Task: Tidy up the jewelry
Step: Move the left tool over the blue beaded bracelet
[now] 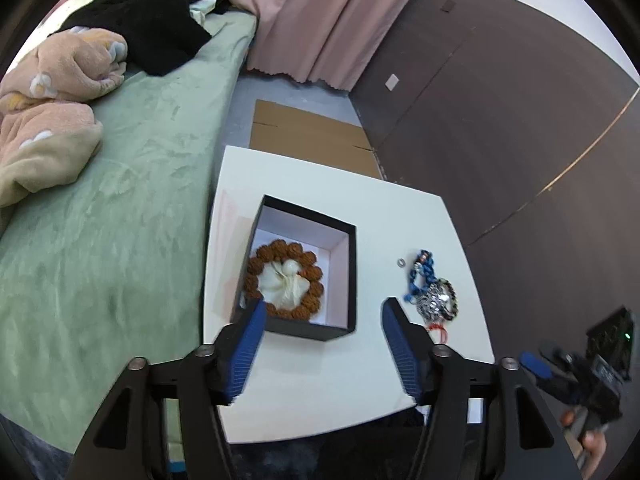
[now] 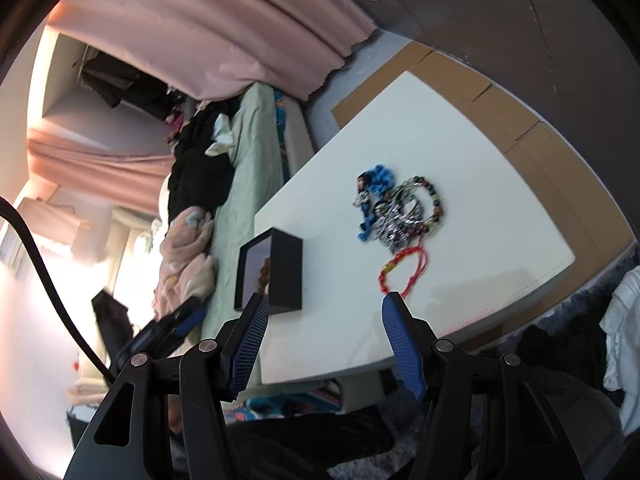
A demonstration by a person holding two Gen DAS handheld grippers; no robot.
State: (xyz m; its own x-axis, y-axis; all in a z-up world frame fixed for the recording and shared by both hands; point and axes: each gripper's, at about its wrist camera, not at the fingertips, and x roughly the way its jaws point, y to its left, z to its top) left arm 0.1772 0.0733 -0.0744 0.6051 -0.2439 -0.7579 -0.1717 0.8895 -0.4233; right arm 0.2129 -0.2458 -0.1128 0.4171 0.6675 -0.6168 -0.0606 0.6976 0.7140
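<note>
A black box (image 1: 347,276) stands open on the white table (image 1: 320,380). In it lie a brown bead bracelet (image 1: 256,266) and a white pouch (image 1: 284,282). Right of the box lies a pile of jewelry (image 1: 434,292): a blue braided piece (image 1: 424,270), silver chains, a dark bead bracelet, a red cord bracelet (image 1: 438,330), and a small ring (image 1: 401,262). My left gripper (image 1: 322,308) is open and empty above the box's near edge. My right gripper (image 2: 322,304) is open and empty, short of the red cord bracelet (image 2: 404,270) and the pile (image 2: 400,212); the box (image 2: 286,268) sits left.
A green bed (image 1: 132,216) with a pink blanket (image 1: 52,112) and black clothes borders the table's left side. Flat cardboard (image 1: 308,136) lies on the floor beyond the table. Pink curtains (image 1: 316,16) and a dark wall stand behind. The right gripper (image 1: 576,376) shows at the left wrist view's lower right.
</note>
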